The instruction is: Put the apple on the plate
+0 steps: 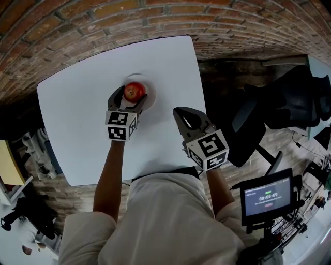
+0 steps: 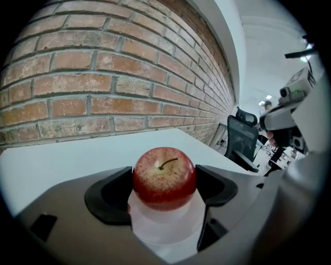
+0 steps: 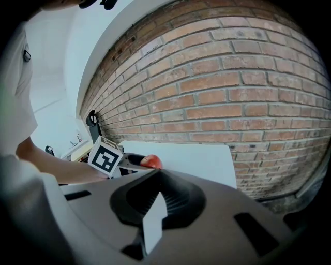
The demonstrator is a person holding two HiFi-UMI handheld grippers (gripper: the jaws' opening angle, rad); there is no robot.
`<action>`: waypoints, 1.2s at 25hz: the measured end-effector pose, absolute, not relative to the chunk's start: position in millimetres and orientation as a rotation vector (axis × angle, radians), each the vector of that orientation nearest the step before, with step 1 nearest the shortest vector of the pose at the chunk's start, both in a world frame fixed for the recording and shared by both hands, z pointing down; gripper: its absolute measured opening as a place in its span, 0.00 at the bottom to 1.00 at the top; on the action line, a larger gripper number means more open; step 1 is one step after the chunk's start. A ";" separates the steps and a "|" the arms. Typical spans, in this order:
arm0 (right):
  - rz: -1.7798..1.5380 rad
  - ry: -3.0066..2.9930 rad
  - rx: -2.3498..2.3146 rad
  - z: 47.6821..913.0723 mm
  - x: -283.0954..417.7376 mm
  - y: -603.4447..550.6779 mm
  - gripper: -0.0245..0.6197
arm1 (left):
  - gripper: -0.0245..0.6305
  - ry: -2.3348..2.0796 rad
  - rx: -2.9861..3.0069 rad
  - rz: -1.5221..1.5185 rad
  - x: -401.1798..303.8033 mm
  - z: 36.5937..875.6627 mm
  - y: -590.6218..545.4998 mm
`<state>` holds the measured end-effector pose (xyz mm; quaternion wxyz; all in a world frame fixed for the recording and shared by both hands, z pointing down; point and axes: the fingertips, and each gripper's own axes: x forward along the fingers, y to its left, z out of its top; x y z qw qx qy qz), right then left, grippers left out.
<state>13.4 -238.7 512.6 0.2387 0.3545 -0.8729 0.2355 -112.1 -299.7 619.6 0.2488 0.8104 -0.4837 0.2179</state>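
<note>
A red apple (image 1: 134,91) sits between the jaws of my left gripper (image 1: 133,95), right over a small white plate (image 1: 150,98) near the far middle of the white table (image 1: 72,134). In the left gripper view the apple (image 2: 164,177) stands stem up, both black pads press its sides, and the plate (image 2: 161,230) lies just beneath it. I cannot tell whether the apple touches the plate. My right gripper (image 1: 182,115) hovers at the table's right edge, shut and holding nothing; its own view shows the apple (image 3: 151,162) far off to the left.
A brick wall (image 1: 155,15) runs behind the table. A black office chair (image 1: 282,106) stands to the right of the table, and a small screen on a stand (image 1: 268,196) is at the lower right. The person's legs are at the table's near edge.
</note>
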 end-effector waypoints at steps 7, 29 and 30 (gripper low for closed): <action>0.650 -2.387 0.975 514.2 14.4 -238.8 0.04 | 0.63 -1.324 2.208 0.597 -111.2 622.5 -302.1; 0.655 -2.389 0.970 514.2 17.2 -235.4 0.04 | 0.63 -1.361 2.236 0.670 -105.7 625.5 -304.7; 0.656 -2.388 0.971 514.3 17.7 -235.4 0.04 | 0.63 -1.362 2.238 0.679 -105.5 626.1 -304.7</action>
